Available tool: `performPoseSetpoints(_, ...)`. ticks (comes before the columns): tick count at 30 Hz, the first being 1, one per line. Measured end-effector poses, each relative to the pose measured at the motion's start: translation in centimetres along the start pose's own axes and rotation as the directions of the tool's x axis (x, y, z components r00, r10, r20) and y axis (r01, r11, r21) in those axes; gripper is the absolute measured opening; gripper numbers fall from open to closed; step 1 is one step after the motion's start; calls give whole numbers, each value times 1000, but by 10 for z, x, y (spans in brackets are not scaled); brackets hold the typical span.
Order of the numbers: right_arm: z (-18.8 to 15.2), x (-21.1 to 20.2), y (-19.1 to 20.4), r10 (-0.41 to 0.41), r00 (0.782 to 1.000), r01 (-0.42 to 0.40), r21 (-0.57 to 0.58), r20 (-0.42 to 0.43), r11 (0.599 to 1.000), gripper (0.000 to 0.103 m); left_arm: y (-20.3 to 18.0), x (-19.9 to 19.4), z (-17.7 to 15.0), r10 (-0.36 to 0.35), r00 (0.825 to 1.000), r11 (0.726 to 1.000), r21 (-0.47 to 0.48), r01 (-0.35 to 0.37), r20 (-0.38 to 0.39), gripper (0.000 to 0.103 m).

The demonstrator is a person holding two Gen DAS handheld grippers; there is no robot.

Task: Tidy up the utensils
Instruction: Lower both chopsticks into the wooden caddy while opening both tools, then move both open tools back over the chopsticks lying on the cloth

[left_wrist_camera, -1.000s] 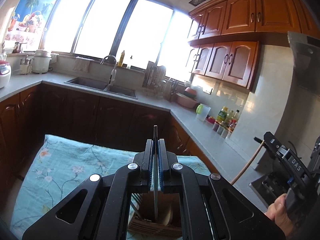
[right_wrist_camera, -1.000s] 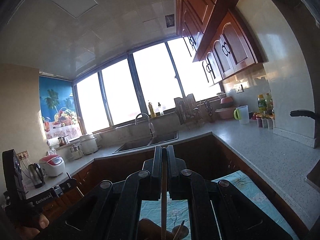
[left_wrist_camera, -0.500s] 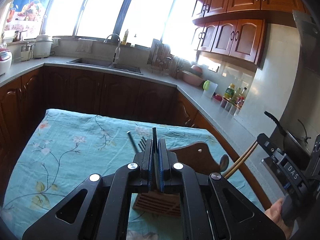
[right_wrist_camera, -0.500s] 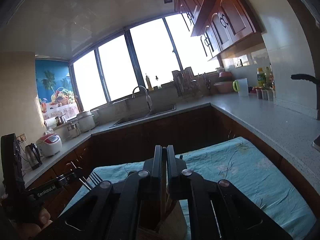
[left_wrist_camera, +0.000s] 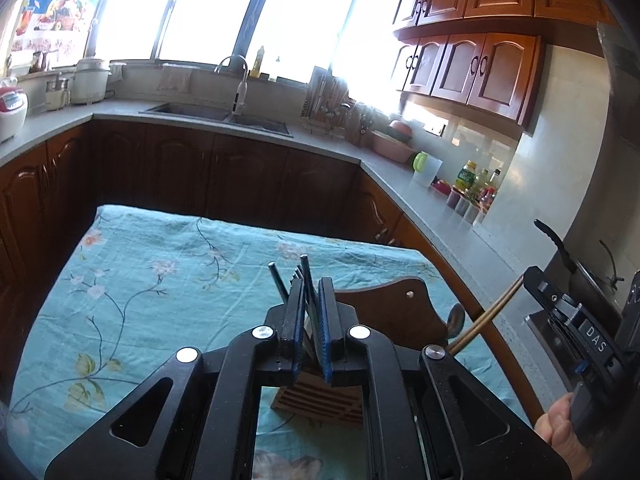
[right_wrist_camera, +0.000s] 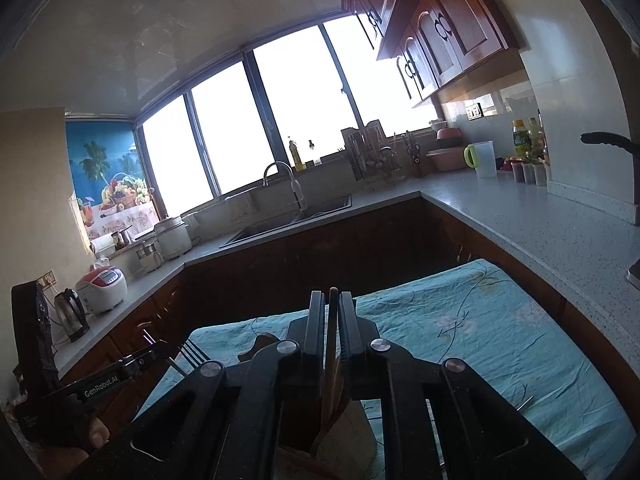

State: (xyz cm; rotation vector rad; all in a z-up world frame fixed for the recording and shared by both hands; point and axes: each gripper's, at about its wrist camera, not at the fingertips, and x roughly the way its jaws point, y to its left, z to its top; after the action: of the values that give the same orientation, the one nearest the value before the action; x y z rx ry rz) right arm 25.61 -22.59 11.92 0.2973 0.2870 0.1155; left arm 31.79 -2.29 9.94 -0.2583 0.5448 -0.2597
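Note:
My left gripper has its jaws slightly parted around a thin dark metal utensil handle; it no longer clamps it. The handle stands in a wooden utensil holder on the table, next to a fork and another dark handle. My right gripper is shut on wooden chopsticks that reach down into the holder. The chopsticks and right gripper also show in the left wrist view. The left gripper and fork show in the right wrist view.
The table carries a teal floral cloth. A dark wooden cutting board and a spoon stand behind the holder. Kitchen counters, a sink and dark cabinets surround the table.
Both grippers have lowered their utensils into the wooden holder. The left gripper's jaws, shut on the metal handle before, have now parted slightly. The right stays shut on the chopsticks.

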Motion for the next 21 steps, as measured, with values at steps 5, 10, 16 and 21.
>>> performPoseSetpoints(5,10,-24,-5,34,998,-37,46,56,998,65,-2,-26,0,-15,999,1000,-22,16,40,49)
performPoseSetpoints(10,13,-60,-7,52,990,-59,52,128,997,98,3,-57,-13,-3,997,999,-49,7,71,71)
performPoseSetpoints(16,-6,-86,-17,34,997,-38,59,76,998,99,21,-77,-46,36,999,996,-82,-34,12,75)
performPoseSetpoints(21,-37,-97,-29,6,1000,-4,79,-17,997,99,34,-86,-82,83,994,992,-90,-89,-67,75)
